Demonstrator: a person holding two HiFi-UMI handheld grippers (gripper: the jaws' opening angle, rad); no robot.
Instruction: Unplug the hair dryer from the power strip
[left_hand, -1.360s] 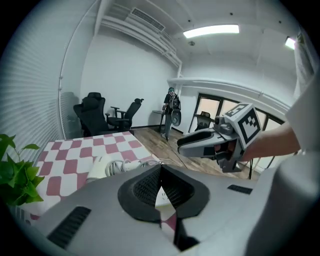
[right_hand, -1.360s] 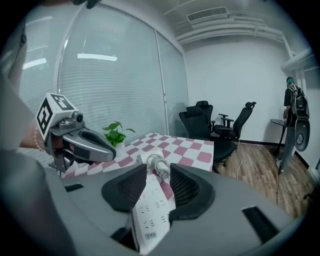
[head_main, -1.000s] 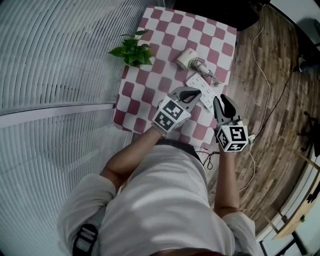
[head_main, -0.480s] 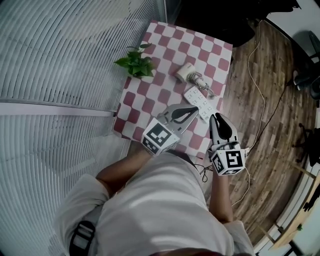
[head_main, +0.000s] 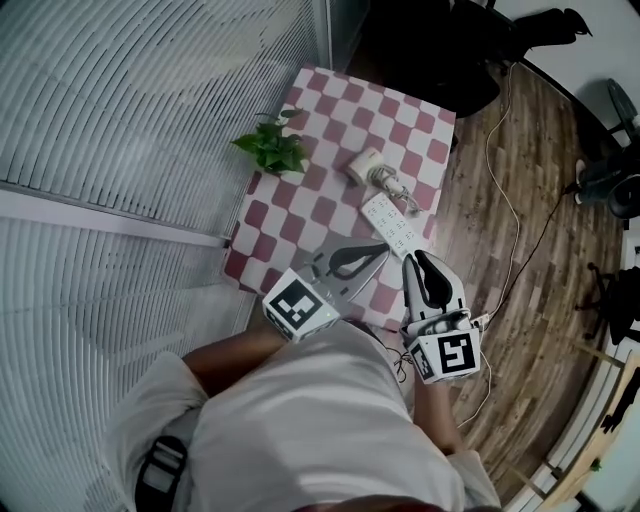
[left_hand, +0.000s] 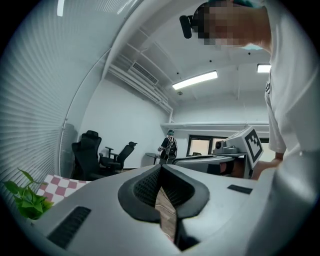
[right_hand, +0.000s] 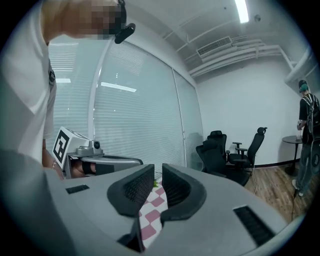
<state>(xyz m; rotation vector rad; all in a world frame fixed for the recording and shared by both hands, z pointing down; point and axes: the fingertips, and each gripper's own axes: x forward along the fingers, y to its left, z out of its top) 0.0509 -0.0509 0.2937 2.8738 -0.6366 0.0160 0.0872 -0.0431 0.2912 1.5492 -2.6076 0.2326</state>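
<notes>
A small white hair dryer (head_main: 366, 167) lies on its side on a table covered by a red-and-white checkered cloth (head_main: 330, 110), with its grey cord bunched at its 4 o'clock. A white power strip (head_main: 392, 222) lies slantwise at the dryer's 5 o'clock, near the cloth's right edge. Whether the plug sits in it is too small to tell. A leafy green plant (head_main: 272, 150) stands at the dryer's 9 o'clock. Both tools are over the table's near edge, at the strip's 6 o'clock and clear of it. The left gripper (head_main: 383, 248) is clenched, its pad tips touching with nothing in them. The right gripper (head_main: 421, 260) has just been closing. A thin slit remains between its pads, and only the cloth shows through it. White slatted blinds (head_main: 150, 100) run along the left. A wood floor (head_main: 520, 230) on the right is crossed by a thin cable (head_main: 492, 130). Black office chairs (right_hand: 225, 152) stand across the room.
</notes>
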